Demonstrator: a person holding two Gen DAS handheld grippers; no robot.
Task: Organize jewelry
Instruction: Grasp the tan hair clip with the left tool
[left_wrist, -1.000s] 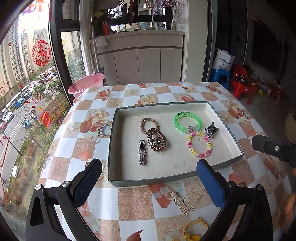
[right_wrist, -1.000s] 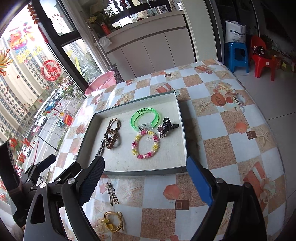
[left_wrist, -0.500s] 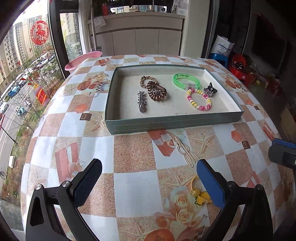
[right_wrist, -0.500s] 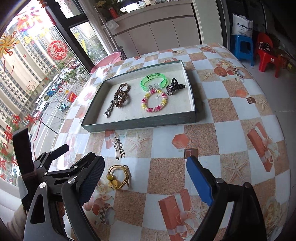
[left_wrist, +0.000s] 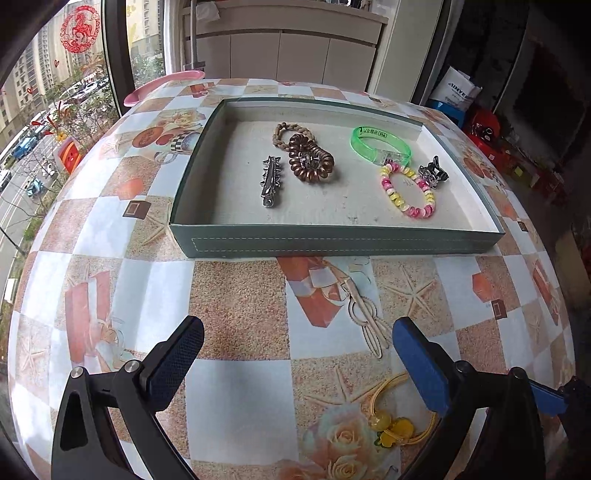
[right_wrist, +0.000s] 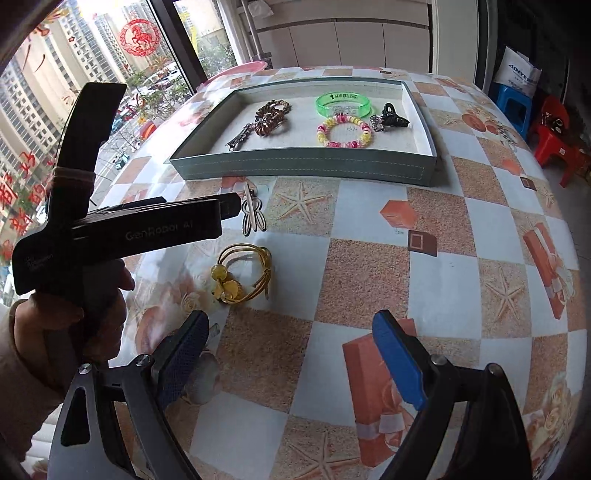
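A shallow grey-green tray (left_wrist: 332, 242) (right_wrist: 306, 168) holds a silver clip (left_wrist: 270, 180), a brown coil tie (left_wrist: 310, 162), a green bangle (left_wrist: 380, 146), a pink-yellow bead bracelet (left_wrist: 408, 192) and a black claw clip (right_wrist: 389, 116). In front of the tray, on the tablecloth, lie a cream hair clip (left_wrist: 365, 319) (right_wrist: 253, 214) and a yellow hair tie with beads (left_wrist: 397, 421) (right_wrist: 240, 275). My left gripper (left_wrist: 295, 363) hovers open just short of the cream clip, empty. My right gripper (right_wrist: 290, 360) is open and empty, near the yellow tie.
The round table (right_wrist: 461, 221) wears a checked patterned cloth and curves away at its edges. A pink basin (left_wrist: 162, 86) sits beyond the far left rim. A hand (right_wrist: 92, 306) holds the left tool at the left of the right wrist view. Stools and bags stand at the right.
Both grippers have come down and tilted toward the table in front of the tray. The two loose pieces now lie close ahead of the fingers. The jaws stayed wide.
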